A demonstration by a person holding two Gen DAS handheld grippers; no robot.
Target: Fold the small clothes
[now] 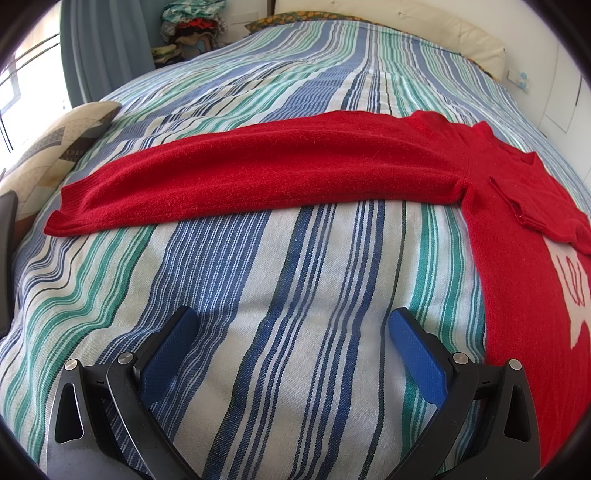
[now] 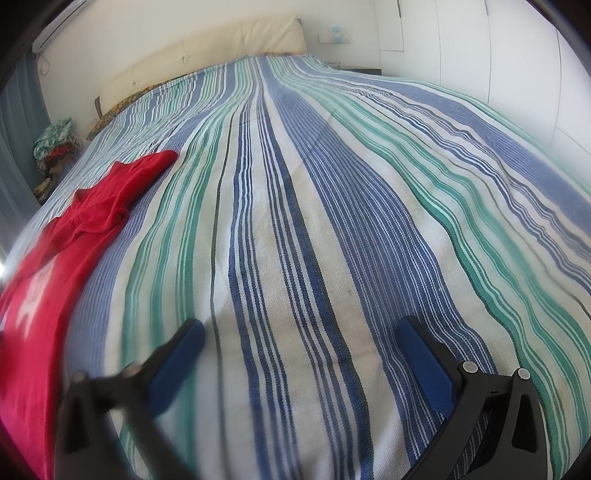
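Item one: red knit sweater (image 1: 280, 166), lying flat on the bed's striped bedspread (image 1: 280, 277). On my left wrist feed one long sleeve (image 1: 236, 173) stretches straight out across the stripes, its ribbed cuff (image 1: 70, 210) pointing toward the bed's left edge, near a patterned cushion (image 1: 55, 155). The sleeve's long axis runs crosswise to the bed; the body runs down the right of this view, toward the foot edge. A V-neck opening (image 1: 524, 158) faces the headboard (image 1: 454, 33) end. A white patch on the chest (image 1: 576, 291) carries red lettering; I cannot read it, as only a few curved strokes show at the frame edge.

Item two: left gripper (image 1: 291, 325), blue-padded, released, jaws wide apart above bare bedspread, close to the sweater's side hem but not touching it.

Item three: right gripper (image 2: 299, 336), likewise spread wide and holding nothing, over bare bedspread (image 2: 332, 229). On my right wrist feed the sweater (image 2: 74, 236) lies off to the left; its other sleeve (image 2: 147, 166) is bunched, angled toward the headboard (image 2: 221, 40). That feed's left side is blurred.

Item four: a heap of clothing (image 1: 192, 26) past the bed's far left corner.
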